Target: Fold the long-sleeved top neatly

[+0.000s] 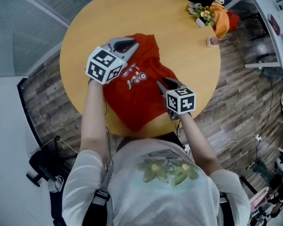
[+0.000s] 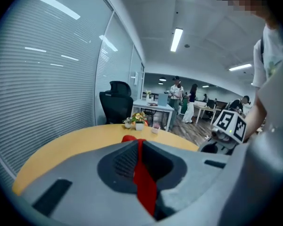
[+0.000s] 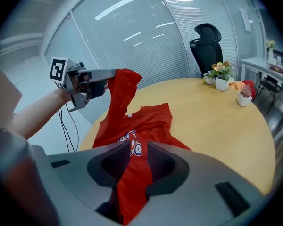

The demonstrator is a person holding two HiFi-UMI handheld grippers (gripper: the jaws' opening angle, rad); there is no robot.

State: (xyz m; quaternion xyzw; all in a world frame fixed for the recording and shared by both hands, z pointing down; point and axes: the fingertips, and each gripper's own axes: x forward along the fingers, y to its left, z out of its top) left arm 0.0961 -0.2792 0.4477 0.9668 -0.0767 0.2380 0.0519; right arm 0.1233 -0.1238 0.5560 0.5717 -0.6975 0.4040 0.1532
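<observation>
Red long-sleeved top (image 1: 142, 95) bunched on the round wooden worktop (image 1: 179, 41), small white cartoon-vehicle print (image 1: 134, 75) on its chest, left gripper (image 1: 128, 45) clamped tight on a strip of its cloth held up above the worktop, right gripper (image 1: 163, 84) pinching the top's near edge.

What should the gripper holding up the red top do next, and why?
Probably swing the left gripper across and lay its lifted cloth over the red top: that part hangs in the air, while the right gripper grips the other side.

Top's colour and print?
Red top, with a small cartoon-vehicle print; clearest in the right gripper view.
</observation>
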